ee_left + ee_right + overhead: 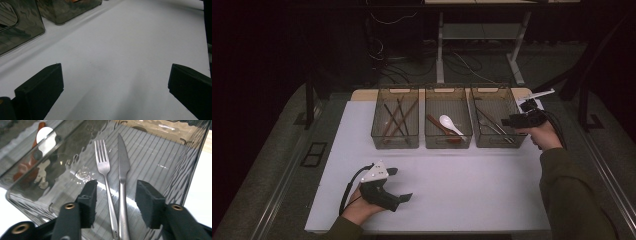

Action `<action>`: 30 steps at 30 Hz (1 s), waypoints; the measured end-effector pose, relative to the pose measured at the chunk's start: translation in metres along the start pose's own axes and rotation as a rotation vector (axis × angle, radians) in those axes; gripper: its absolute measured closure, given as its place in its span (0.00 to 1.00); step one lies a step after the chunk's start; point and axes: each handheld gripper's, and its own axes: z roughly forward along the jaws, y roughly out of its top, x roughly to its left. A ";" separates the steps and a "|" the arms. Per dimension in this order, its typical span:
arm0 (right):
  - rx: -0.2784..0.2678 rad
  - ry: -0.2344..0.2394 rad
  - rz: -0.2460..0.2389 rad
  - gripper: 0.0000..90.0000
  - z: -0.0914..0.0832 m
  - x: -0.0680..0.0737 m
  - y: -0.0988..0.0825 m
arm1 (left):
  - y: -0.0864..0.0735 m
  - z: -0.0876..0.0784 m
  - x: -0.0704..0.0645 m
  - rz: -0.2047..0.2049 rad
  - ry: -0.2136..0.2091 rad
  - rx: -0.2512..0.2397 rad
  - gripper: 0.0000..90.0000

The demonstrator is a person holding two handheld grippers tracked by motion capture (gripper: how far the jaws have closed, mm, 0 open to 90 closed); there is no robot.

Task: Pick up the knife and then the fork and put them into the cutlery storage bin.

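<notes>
Sorting cutlery into bins on a desk.
Right tongs (115, 202) hang part-open above the fork (106, 180) and knife (123, 182) lying in the right bin (497, 142), apparently just dropped; left tongs (399, 184) rest wide, empty.

The high view looks down across the table (452, 200); both gripper views sit close, sharing the bins (498, 122) (right nearest).

Left gripper (401, 184) gapes wide and level; right gripper (115, 195) stands half-open.
</notes>
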 end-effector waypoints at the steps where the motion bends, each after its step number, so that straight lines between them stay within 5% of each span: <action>1: -0.008 0.004 0.001 0.51 -0.001 0.000 0.000 | 0.000 0.000 0.000 0.000 0.000 0.001 0.00; 15: -0.139 0.036 0.032 0.26 -0.021 0.016 -0.003 | 0.000 0.001 0.000 -0.002 0.000 0.004 0.00; 30: -0.213 0.117 -0.068 0.21 -0.043 0.048 -0.031 | 0.001 0.002 0.001 -0.011 0.006 0.003 0.00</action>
